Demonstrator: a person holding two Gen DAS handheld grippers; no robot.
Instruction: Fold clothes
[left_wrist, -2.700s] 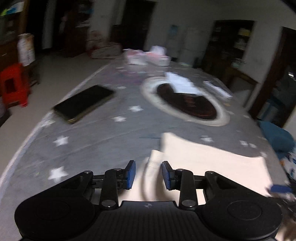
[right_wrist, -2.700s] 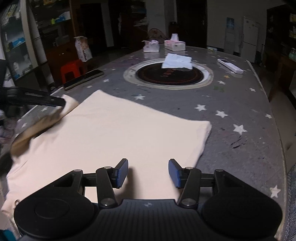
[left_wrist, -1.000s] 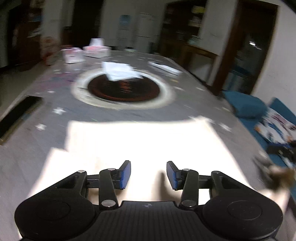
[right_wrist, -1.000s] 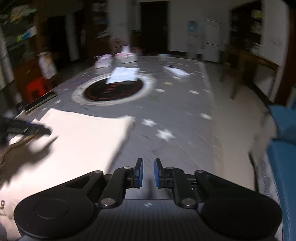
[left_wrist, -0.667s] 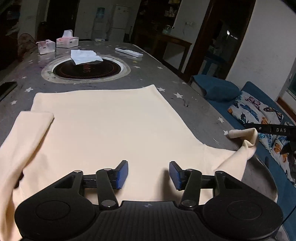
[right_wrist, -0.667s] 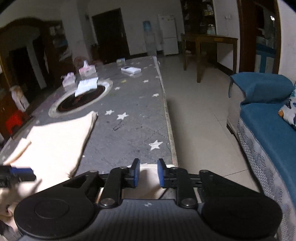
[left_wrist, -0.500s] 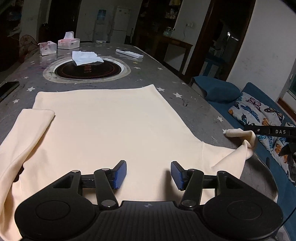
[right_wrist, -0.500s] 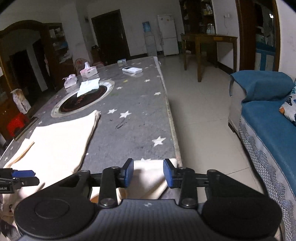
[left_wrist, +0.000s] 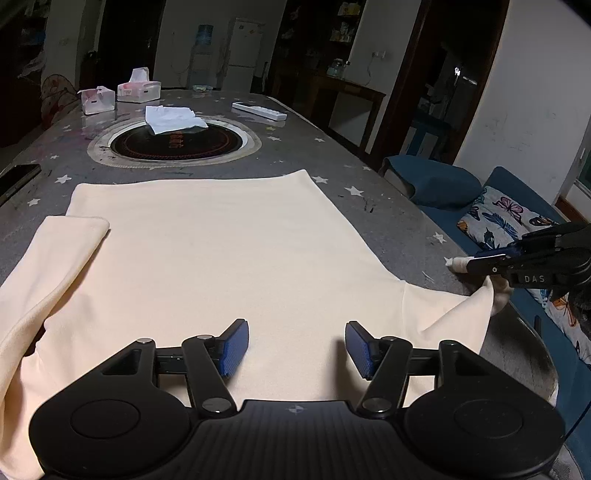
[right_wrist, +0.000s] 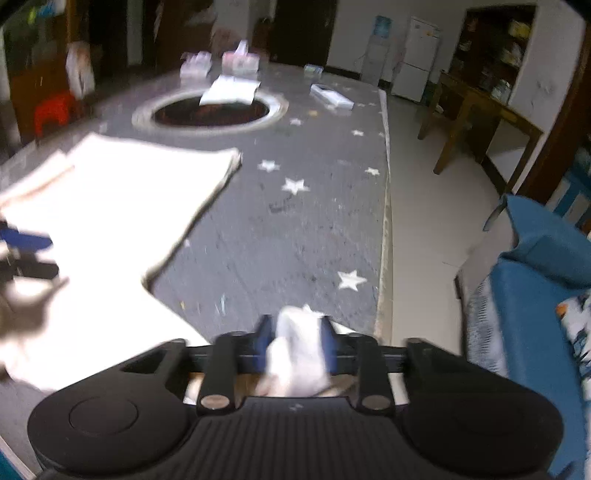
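A cream T-shirt (left_wrist: 221, 251) lies spread on the grey star-patterned table (left_wrist: 388, 221), its left sleeve (left_wrist: 62, 254) folded inward. My left gripper (left_wrist: 295, 347) is open and empty just above the shirt's near middle. My right gripper (right_wrist: 297, 339) is shut on the shirt's right sleeve (right_wrist: 295, 354) near the table's right edge. It also shows in the left wrist view (left_wrist: 476, 263), holding the sleeve tip lifted off the table. The right wrist view is blurred.
A round black hotplate (left_wrist: 177, 142) with a white cloth (left_wrist: 171, 118) sits mid-table. Two tissue boxes (left_wrist: 138, 88) and a remote (left_wrist: 258, 110) lie beyond. A phone (left_wrist: 16, 177) lies at the left edge. A blue sofa (right_wrist: 535, 295) stands right of the table.
My right gripper has closed on the right sleeve and lifted it, swinging left toward the shirt. My left gripper has stayed open over the shirt, almost still.
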